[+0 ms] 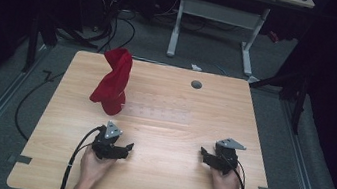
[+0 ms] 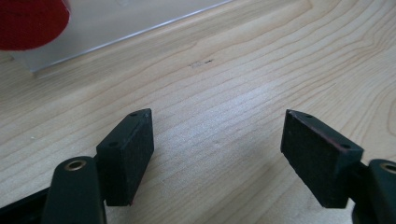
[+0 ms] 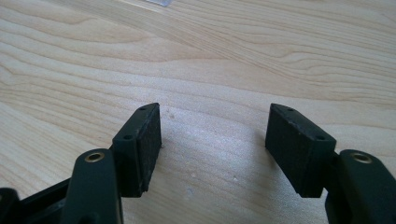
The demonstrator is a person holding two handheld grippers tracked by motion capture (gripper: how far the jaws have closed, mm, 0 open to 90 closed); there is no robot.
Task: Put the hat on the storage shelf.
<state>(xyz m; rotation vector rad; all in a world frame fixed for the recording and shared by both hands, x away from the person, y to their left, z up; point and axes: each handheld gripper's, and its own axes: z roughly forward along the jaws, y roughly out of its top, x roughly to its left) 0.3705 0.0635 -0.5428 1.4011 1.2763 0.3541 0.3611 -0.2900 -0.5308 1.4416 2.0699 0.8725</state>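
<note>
A red cloth [image 1: 112, 82] stands bunched up over the left end of a clear plastic rack [image 1: 158, 113] in the middle of the wooden table [image 1: 183, 187]. In the left gripper view the red cloth [image 2: 30, 21] fills the top left corner above the clear rack [image 2: 116, 23]. My left gripper [image 1: 128, 148] rests near the front of the table, a short way in front of the cloth; its jaws stand wide apart over bare wood [image 2: 217, 140]. My right gripper [image 1: 203, 155] sits at the front right, also open with nothing between its pads [image 3: 215, 140].
A small grey round cap [image 1: 196, 84] is set in the table near its far edge. Behind the table stand a white desk frame [image 1: 214, 28] and loose cables on the floor [image 1: 116, 26]. Dark curtains close in both sides.
</note>
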